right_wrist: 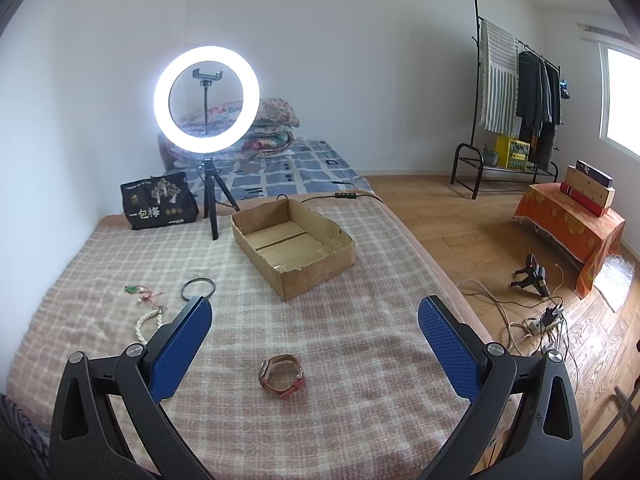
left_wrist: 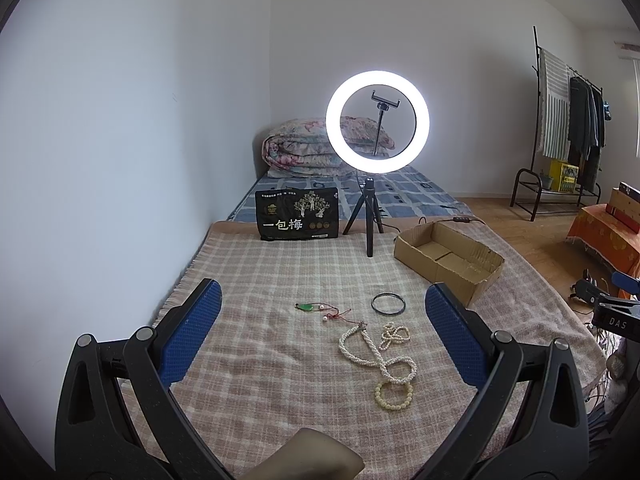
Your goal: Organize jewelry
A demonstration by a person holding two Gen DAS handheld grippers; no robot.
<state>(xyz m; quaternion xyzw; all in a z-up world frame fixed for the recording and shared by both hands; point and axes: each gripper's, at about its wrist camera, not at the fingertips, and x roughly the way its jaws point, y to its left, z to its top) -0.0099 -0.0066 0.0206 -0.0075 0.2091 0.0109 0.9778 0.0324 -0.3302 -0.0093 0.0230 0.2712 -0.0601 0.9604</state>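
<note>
My left gripper (left_wrist: 323, 332) hangs over the checked blanket (left_wrist: 260, 276), blue pads spread wide, nothing between them. Ahead of it lie a green pendant on red cord (left_wrist: 306, 307) at far left, a dark bangle (left_wrist: 388, 304) to its right, a white pearl necklace (left_wrist: 376, 354) looped nearer, with a small cream bead cluster (left_wrist: 395, 335) just beside it and a yellowish bead bracelet (left_wrist: 393, 395) touching its near loop. My right gripper (right_wrist: 315, 328) is also wide apart and holds nothing; a pink-strapped watch (right_wrist: 282, 376) sits on the blanket between and a little nearer than its pads. The open cardboard box (right_wrist: 320, 276) rests farther back, nothing visible inside. Behind it stand a lit ring light on a tripod (right_wrist: 206, 96) and a black snack bag (right_wrist: 159, 203), at the far left.
</note>
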